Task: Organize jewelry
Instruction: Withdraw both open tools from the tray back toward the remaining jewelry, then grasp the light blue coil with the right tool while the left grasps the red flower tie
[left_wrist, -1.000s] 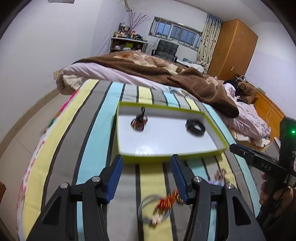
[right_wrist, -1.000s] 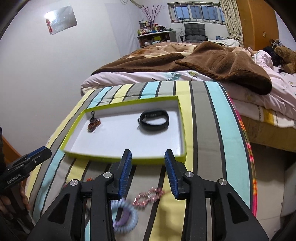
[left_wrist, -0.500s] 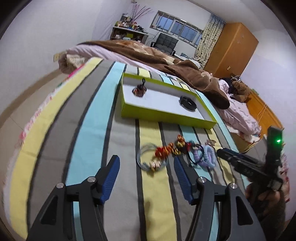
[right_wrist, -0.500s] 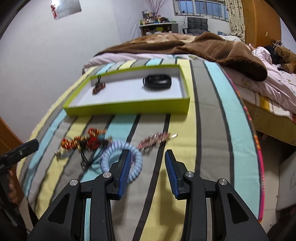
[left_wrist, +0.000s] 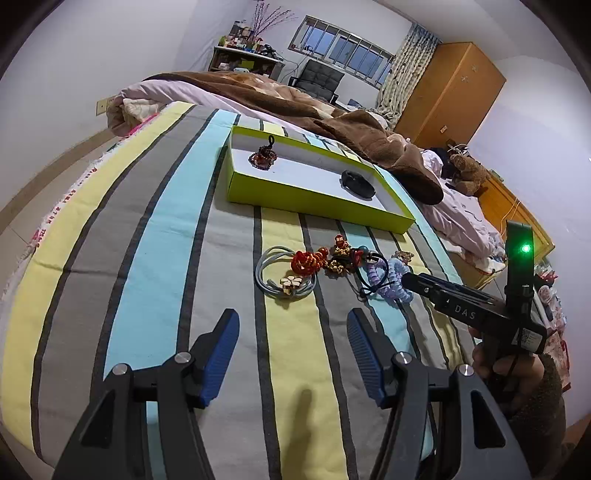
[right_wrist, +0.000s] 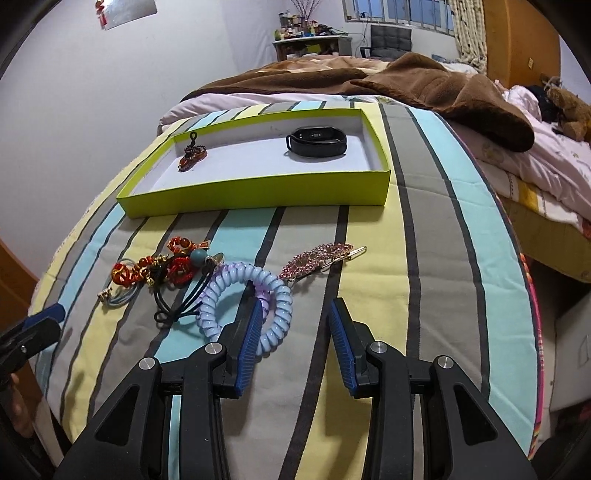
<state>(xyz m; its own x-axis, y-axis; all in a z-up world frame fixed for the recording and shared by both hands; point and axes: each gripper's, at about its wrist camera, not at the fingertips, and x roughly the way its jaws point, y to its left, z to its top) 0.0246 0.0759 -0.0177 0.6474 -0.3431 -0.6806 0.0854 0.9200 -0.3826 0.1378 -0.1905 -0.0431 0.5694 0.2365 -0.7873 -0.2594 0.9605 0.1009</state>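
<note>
A lime-green tray (left_wrist: 317, 206) (right_wrist: 258, 192) lies on the striped bedcover, holding a red beaded piece (left_wrist: 263, 158) (right_wrist: 192, 157) and a black band (left_wrist: 357, 183) (right_wrist: 317, 142). In front of it lies a loose pile: a grey-blue cord bracelet (left_wrist: 266, 284), red and gold beads (left_wrist: 306, 262) (right_wrist: 177, 266), a black elastic (right_wrist: 181, 299), a lilac coil hair tie (left_wrist: 388, 280) (right_wrist: 221, 291) and a pink rhinestone clip (right_wrist: 317, 258). My left gripper (left_wrist: 291, 321) is open, just short of the cord bracelet. My right gripper (right_wrist: 295, 310) is open with nothing between its fingers; its left finger overlaps the coil's right side.
A brown blanket (left_wrist: 351, 125) and pink bedding (right_wrist: 535, 158) are heaped beyond the tray. The bed's edge (right_wrist: 532, 295) drops off at the right, with a white wall (left_wrist: 55, 74) to the left. A hand (left_wrist: 509, 365) holds the right gripper beside the pile.
Both grippers have pulled back from the tray and sunk toward the bedcover, so the jewellery pile now lies just ahead of the fingertips. The left jaws have widened.
</note>
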